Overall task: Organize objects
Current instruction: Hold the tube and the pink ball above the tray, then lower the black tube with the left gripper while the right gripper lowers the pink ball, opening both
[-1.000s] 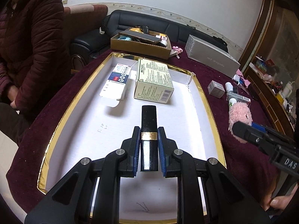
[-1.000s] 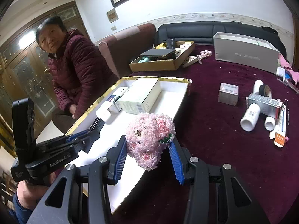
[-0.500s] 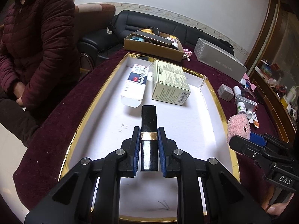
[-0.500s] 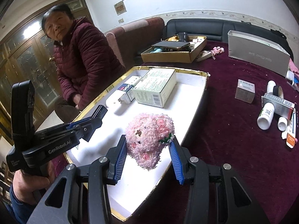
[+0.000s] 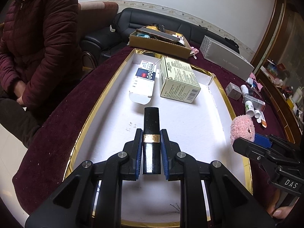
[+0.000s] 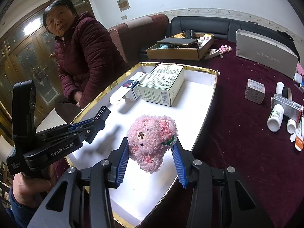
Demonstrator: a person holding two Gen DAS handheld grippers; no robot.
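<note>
My left gripper [image 5: 151, 134] is shut on a black lipstick tube [image 5: 151, 119] with a gold band, held above the white gold-rimmed tray [image 5: 190, 125]. The same gripper [image 6: 98, 119] shows at the left of the right wrist view. My right gripper [image 6: 151, 148] is shut on a fluffy pink plush toy [image 6: 152, 142] over the tray's [image 6: 197, 102] near right part. In the left wrist view that plush toy [image 5: 242, 126] hangs at the tray's right rim. A pale green box [image 5: 177, 80] and a white-and-blue carton [image 5: 144, 81] lie in the tray's far half.
A person in a maroon jacket [image 6: 89, 57] sits at the table's left side. On the dark red cloth to the right lie a small grey box [image 6: 254, 91], white bottles [image 6: 275, 116] and a long packet. A brown cardboard box [image 6: 180, 49] and a grey box [image 6: 266, 55] stand at the back.
Both grippers have drawn back a little toward the near end of the tray, keeping their holds. The boxes in the tray look farther away.
</note>
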